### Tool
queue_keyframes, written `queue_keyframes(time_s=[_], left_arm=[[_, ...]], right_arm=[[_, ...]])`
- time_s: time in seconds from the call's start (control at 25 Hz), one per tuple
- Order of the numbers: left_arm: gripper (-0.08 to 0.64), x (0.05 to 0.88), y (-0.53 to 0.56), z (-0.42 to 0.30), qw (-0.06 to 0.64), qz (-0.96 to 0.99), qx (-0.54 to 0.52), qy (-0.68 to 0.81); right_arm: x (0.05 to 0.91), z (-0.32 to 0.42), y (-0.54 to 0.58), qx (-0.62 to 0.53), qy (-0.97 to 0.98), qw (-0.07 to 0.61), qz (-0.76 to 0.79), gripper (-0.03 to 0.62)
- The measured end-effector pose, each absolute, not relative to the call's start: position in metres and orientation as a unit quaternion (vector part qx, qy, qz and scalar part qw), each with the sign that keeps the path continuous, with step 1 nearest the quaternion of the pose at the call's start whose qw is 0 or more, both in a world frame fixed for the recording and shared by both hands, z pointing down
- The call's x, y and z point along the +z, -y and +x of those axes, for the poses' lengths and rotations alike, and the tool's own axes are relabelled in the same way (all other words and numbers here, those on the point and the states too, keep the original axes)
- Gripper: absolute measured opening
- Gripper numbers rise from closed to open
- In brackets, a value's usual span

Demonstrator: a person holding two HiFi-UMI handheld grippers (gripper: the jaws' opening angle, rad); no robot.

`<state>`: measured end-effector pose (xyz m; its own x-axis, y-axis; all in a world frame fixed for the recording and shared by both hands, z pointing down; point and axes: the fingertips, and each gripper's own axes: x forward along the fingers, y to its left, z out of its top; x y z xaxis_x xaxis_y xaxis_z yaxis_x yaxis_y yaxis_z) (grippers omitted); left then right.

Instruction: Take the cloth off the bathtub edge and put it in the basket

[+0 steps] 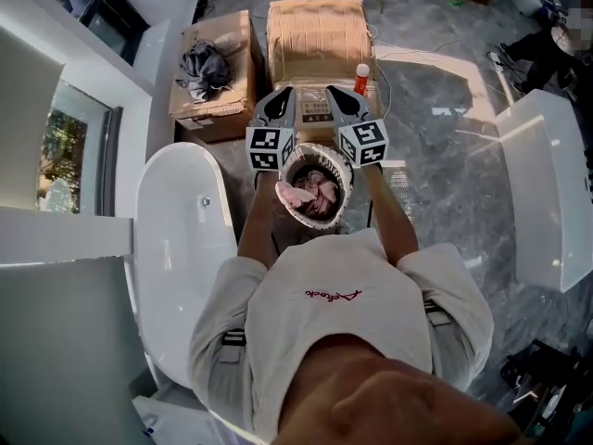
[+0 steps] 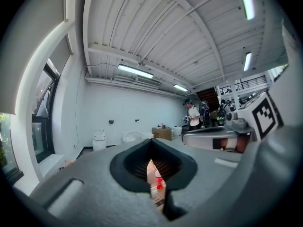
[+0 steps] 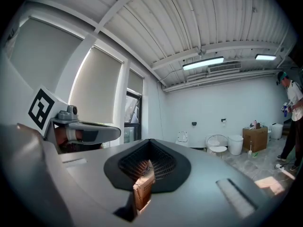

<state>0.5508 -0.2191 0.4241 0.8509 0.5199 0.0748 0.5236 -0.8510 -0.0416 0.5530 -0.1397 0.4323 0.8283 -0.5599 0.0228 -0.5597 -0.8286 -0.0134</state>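
A pink cloth (image 1: 313, 195) lies bunched inside the round white wire basket (image 1: 346, 169), which stands on the floor right in front of the person. The white bathtub (image 1: 176, 235) is just left of it, and I see no cloth on its rim. Both grippers are held level and side by side above the basket. The left gripper (image 1: 282, 94) is shut with nothing in it, and so is the right gripper (image 1: 334, 93). In the left gripper view the left gripper (image 2: 152, 174) shows only a thin slit. The right gripper view shows the same of the right gripper (image 3: 142, 175).
Two cardboard boxes stand ahead: a tall one (image 1: 315, 31) and a lower one (image 1: 218, 105) with a dark cloth (image 1: 206, 65) on it. A red-capped bottle (image 1: 361, 78) stands by the tall box. A white fixture (image 1: 548, 188) is at the right. A window and wall run along the left.
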Motion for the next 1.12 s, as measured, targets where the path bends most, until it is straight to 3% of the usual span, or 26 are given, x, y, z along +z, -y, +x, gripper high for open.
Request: queue_keyframes(time_s=[1.12], left_arm=[[0.000,0.414,0.225,0.558,0.031,-0.964,-0.027,0.263]], right_arm=[[0.423,0.559,0.140,-0.009,-0.293,0.005,-0.956,0.006]])
